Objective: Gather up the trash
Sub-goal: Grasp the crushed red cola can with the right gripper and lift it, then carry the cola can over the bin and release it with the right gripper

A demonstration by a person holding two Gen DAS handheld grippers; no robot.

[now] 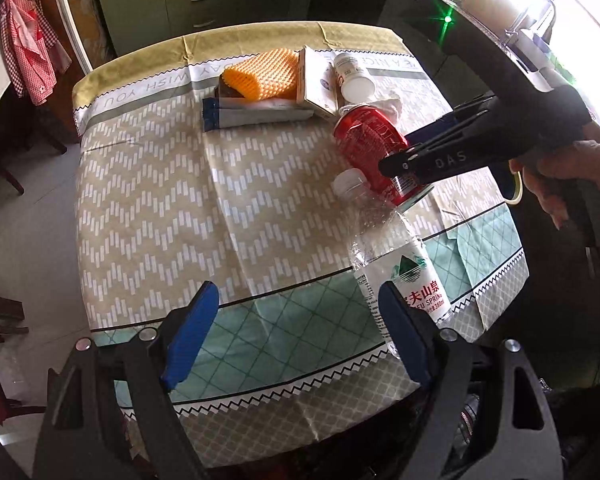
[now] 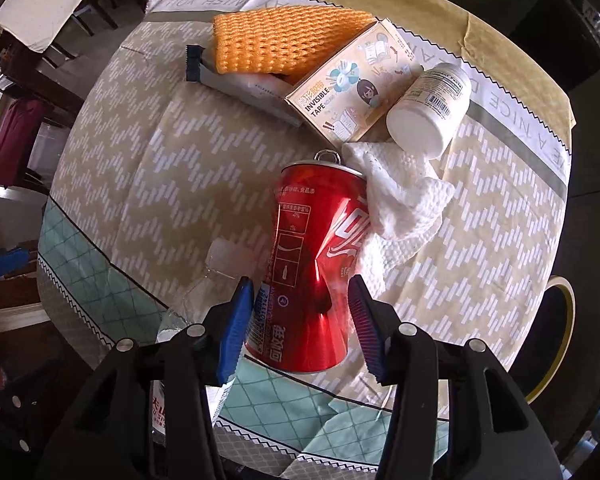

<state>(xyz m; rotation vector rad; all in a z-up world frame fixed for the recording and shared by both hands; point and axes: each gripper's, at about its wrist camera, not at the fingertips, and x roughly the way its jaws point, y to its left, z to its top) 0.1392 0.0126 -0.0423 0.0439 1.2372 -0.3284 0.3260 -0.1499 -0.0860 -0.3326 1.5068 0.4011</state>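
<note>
A dented red soda can (image 2: 314, 256) lies on the patterned tablecloth (image 1: 160, 200). My right gripper (image 2: 300, 312) has its blue pads on both sides of the can's lower half, pressing it. The can (image 1: 372, 148) and the right gripper's black fingers (image 1: 428, 160) also show in the left wrist view. A clear plastic water bottle (image 1: 396, 268) lies next to the can, cap toward it. My left gripper (image 1: 300, 320) is open and empty above the table's near edge, its right pad beside the bottle's label. A crumpled white tissue (image 2: 400, 200) touches the can.
At the far side lie an orange foam net (image 2: 276, 40), a tape box (image 2: 356, 80), a white pill bottle (image 2: 432, 108) on its side and a grey-blue wrapper (image 1: 256, 114). A tape roll (image 2: 556, 340) lies at the right edge. Green cabinets (image 1: 180, 0) stand behind the table.
</note>
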